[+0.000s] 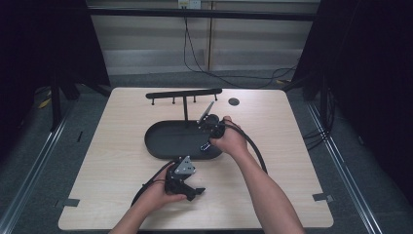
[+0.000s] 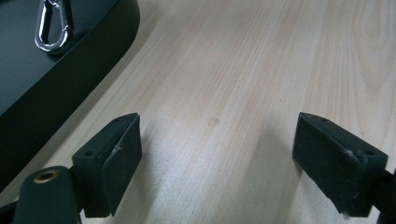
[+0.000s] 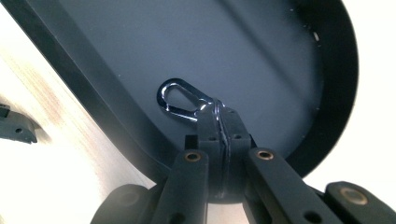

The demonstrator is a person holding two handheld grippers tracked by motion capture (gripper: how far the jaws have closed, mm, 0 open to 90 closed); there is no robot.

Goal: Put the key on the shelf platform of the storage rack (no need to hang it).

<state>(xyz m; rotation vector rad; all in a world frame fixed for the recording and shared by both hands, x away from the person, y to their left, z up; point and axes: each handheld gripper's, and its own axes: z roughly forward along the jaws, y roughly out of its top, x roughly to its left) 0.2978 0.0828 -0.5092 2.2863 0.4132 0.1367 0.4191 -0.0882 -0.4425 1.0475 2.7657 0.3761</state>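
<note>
Right gripper view: right gripper (image 3: 219,112) pinches the carabiner (image 3: 180,99) over the tray (image 3: 107,51).
Left gripper (image 2: 217,140) rests wide open, empty, near the tray on the table (image 2: 243,60).

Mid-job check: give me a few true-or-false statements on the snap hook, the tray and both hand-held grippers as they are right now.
1. The right hand-held gripper is shut on the snap hook. True.
2. The snap hook is over the bare table. False: it is over the black oval tray.
3. The left hand-held gripper holds a second hook. False: its jaws stand open over the wooden table with nothing between them.
4. The left hand-held gripper is beside the tray, not over it. True.
5. The rack stands behind the tray. True.
</note>
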